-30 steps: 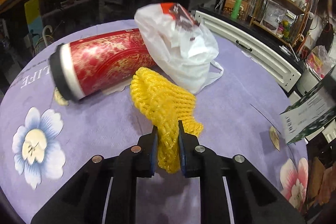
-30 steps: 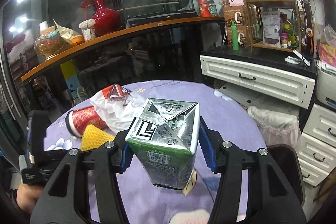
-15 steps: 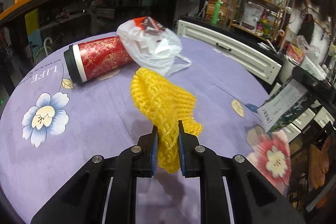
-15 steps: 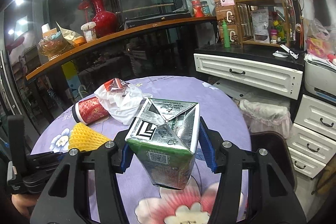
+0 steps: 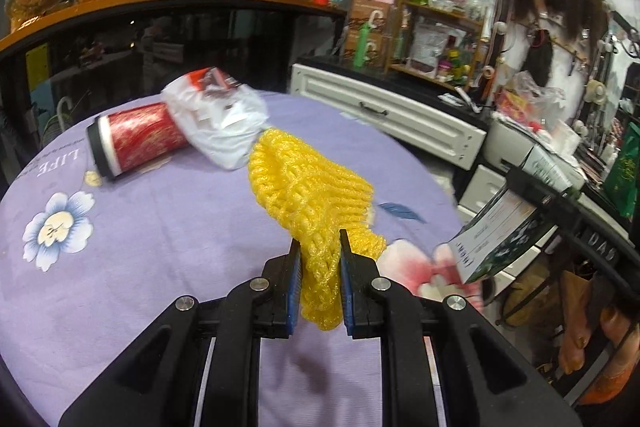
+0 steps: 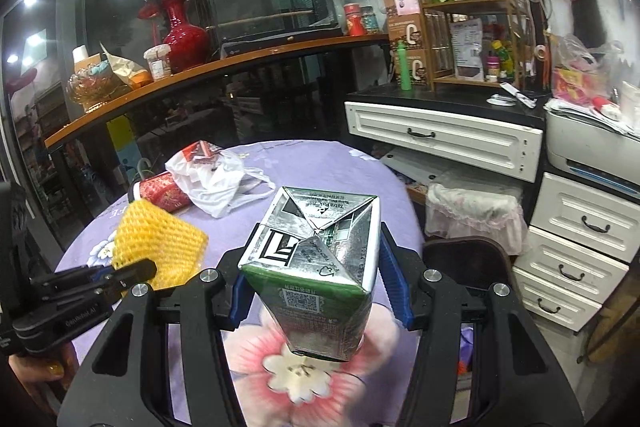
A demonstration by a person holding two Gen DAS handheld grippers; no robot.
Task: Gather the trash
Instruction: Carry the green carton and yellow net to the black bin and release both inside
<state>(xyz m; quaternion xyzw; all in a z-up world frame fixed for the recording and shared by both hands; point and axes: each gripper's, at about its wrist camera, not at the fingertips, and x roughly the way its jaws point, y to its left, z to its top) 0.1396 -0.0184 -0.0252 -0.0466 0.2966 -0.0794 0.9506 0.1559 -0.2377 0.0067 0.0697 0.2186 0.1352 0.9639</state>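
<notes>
Yellow foam fruit net (image 5: 310, 195) pinched tight in the left gripper (image 5: 318, 259), hanging above the purple flowered tablecloth (image 5: 140, 247) — behind it a red paper cup (image 5: 138, 139) lies on its side, touching a crumpled white plastic bag (image 5: 220, 123). Right wrist view: the right gripper (image 6: 312, 279) clamps a green-and-silver drink carton (image 6: 316, 259) (folded end towards the camera) over the cloth — net at left.

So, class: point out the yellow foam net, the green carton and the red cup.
Yellow foam net (image 5: 308, 187): left wrist view, its bulging middle.
Green carton (image 6: 316, 247): right wrist view, its folded end.
Red cup (image 5: 140, 137): left wrist view, its side.
</notes>
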